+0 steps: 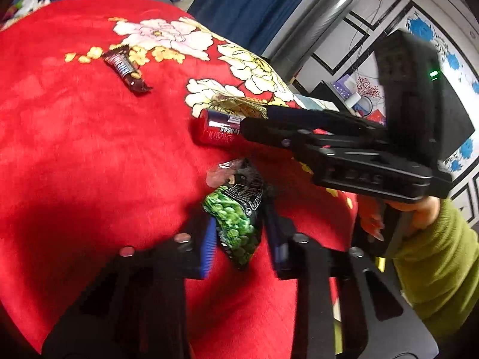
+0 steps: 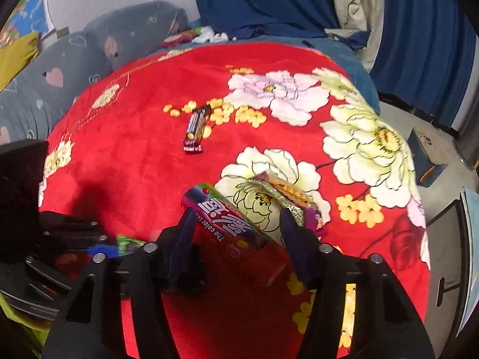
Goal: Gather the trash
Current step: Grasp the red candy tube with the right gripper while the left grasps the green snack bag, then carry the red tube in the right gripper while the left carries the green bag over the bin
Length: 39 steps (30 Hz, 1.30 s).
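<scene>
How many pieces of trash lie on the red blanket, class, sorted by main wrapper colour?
Green pea packet: 1
Red candy packet: 1
Brown chocolate bar: 1
Yellow-orange snack wrapper: 1
Total: 4

We list a bed under a red floral blanket, blue curtains, grey heart-print pillows, a grey floor, and a white panelled wall.
</scene>
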Each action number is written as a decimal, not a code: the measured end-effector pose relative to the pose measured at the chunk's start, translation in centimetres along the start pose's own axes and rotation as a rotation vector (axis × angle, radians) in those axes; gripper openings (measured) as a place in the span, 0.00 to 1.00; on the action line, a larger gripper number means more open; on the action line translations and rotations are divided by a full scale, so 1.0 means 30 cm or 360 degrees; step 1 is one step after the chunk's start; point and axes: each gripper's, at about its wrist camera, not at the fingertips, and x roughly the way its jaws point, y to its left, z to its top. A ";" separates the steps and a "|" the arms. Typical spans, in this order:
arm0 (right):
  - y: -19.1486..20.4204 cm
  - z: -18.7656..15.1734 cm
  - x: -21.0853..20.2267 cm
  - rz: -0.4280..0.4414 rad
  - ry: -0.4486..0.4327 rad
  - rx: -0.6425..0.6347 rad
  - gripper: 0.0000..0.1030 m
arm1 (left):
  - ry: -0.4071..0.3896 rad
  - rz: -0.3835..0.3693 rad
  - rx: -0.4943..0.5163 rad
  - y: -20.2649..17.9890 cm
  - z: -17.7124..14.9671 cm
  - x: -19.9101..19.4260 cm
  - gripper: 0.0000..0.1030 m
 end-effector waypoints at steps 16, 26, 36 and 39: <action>-0.007 -0.100 0.029 0.0026 -0.0005 0.0159 0.31 | -0.0231 0.0092 -0.0046 0.059 0.067 -0.203 0.06; 0.052 -0.238 -0.118 0.0046 -0.0218 0.0326 0.28 | -0.0250 0.0067 0.0036 -0.009 0.067 -0.192 0.06; 0.037 -0.325 -0.330 -0.0015 -0.0436 0.0505 0.28 | -0.0281 0.0001 0.0155 -0.115 0.056 -0.203 0.06; 0.020 -0.346 -0.383 -0.0059 -0.0482 0.0522 0.28 | -0.0286 -0.0028 0.0190 -0.162 0.046 -0.196 0.06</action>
